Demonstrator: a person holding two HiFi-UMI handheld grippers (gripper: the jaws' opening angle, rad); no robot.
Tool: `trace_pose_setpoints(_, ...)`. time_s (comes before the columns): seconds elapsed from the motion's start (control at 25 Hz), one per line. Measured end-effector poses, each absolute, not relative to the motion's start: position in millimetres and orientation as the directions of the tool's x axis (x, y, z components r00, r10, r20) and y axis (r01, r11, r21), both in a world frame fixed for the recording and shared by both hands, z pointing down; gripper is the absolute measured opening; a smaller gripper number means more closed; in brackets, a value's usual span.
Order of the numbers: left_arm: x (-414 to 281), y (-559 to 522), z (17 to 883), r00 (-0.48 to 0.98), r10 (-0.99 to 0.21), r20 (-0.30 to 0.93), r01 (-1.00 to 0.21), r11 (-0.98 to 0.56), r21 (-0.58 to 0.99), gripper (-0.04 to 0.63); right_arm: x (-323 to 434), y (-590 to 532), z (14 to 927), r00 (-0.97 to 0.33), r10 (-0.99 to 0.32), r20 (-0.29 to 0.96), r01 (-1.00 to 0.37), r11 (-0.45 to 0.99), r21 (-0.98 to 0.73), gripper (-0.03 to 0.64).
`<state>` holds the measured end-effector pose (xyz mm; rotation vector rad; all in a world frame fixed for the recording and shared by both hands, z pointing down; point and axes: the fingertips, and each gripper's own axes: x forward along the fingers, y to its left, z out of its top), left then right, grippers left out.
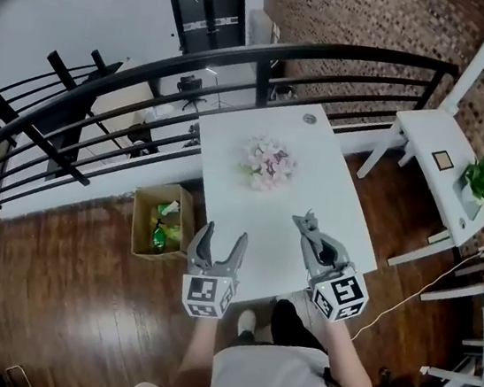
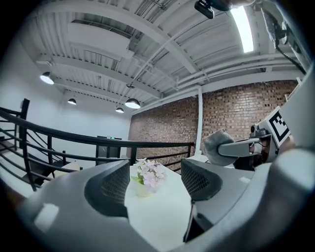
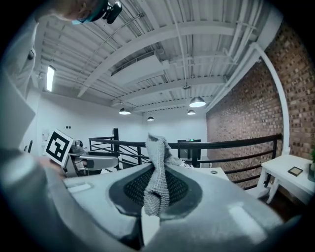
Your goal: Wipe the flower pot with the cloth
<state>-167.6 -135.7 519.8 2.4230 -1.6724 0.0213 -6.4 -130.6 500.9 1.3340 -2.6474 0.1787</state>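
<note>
the cloth [image 3: 157,172] in the right tool [image 3: 156,189] is a grey, nubby knit, rough beside the tool's smooth matt grey plastic and its dark, finely textured pads [image 3: 182,189]. the tabletop [image 1: 317,167] is smooth matt white, the floor [image 1: 59,288] is dark wood planks with a soft sheen, and the railing [image 1: 152,68] is black-painted metal. the wall [image 1: 382,20] is rough red brick, and the box [image 1: 142,219] by the tabletop looks like plain brown cardboard.
</note>
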Motion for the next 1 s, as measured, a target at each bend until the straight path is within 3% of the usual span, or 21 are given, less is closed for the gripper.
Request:
trace_pose_setpoints(0.16,-161.1,-158.2,543.6,0.332,-0.923,0.194,-0.941,-0.308,0.143,0.333,-4.6,-162.9,516.3,-0.615,-0.757,0.221,-0.783,0.619,-0.061,0.011)
trace_pose_setpoints(0.36,-137.5,-203.9,565.2,0.311,-0.905,0.291,-0.950,-0.290,0.115,0.342,1.8,-213.9,510.8,-0.634,-0.722,0.278,-0.717,0.683,0.138,0.011)
trace_pose_setpoints(0.6,-93.7,-233.3,638.8,0.384,-0.742,0.550,-0.919,-0.362,0.152,0.428,30.2,-264.3,527.7,-0.661,-0.696,0.282,-0.707,0.703,0.079,0.011)
trace_pose_setpoints(0.68,-85.8,-241.3,663.5,0.370,-0.720,0.588,-0.924,-0.350,0.153,0.435,45.4,-278.3,545.2,-0.651,-0.694,0.306,-0.720,0.693,0.039,0.011)
trace_pose_setpoints(1.0,-95.2,-298.0,741.3,0.320,-0.657,0.683,-0.940,-0.312,0.141,0.595,75.5,-298.9,586.6,-0.612,-0.690,0.387,-0.755,0.655,-0.026,0.010)
